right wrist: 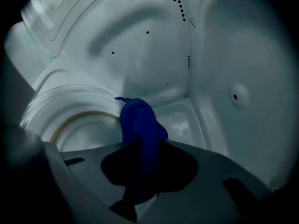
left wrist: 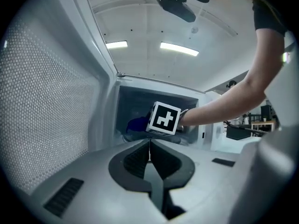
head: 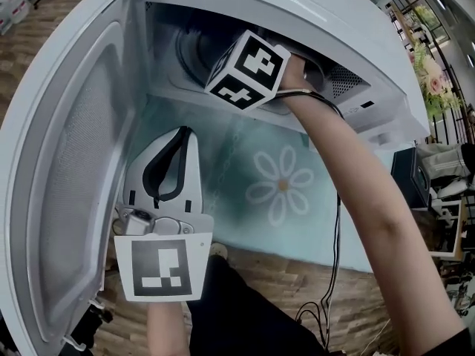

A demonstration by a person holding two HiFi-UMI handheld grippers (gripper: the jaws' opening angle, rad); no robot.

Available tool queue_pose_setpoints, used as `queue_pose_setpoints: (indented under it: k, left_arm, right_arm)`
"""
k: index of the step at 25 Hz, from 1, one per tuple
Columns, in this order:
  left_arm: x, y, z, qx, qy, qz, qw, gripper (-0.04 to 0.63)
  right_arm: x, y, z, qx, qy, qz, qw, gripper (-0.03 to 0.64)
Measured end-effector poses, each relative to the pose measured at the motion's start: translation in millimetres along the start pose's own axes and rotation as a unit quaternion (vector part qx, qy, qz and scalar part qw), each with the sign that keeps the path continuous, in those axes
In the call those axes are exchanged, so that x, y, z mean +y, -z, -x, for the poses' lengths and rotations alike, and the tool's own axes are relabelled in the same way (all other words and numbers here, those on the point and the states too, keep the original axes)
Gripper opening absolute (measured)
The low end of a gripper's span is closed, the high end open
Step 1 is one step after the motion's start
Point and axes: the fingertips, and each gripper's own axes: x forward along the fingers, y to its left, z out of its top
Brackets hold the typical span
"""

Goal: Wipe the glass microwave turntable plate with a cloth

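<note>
Right gripper point(right wrist: 140, 141) inside microwave point(head: 386, 58); fingers clamped on blue cloth point(right wrist: 138, 118), plate point(right wrist: 81, 127) just beside. Left gripper point(left wrist: 149, 146) outside by open door point(head: 67, 169); fingers closed, empty.

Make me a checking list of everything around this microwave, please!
Surface: teal flower-print tablecloth under the white microwave, whose door is open.
Job's things: blue cloth inside the oven; round glass plate nearby, contact unclear.
Clutter: nothing seen.
Grippers: right tongs shut on the cloth; left tongs shut, empty, outside the oven.
Cables: thin black cable hanging beside the right arm.
Surroundings: wooden plank floor, pink flowers far right.
</note>
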Motion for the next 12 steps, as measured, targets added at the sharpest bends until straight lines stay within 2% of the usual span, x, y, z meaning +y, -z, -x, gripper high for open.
queue_pose_setpoints:
  k: [5,12]
  left_arm:
    - [7.2,-1.5,-2.5,0.001,-0.009,0.009,0.9999,0.008]
    - [11.0,1.1,-7.7,0.012,-0.011,0.003,0.9999,0.008]
  right_arm:
    - [4.8,-21.2,-15.5,-0.017,-0.010,-0.013,1.000,0.071]
    - [16.3,-28.6,-38.8,-0.022,-0.016,0.032,0.999,0.069]
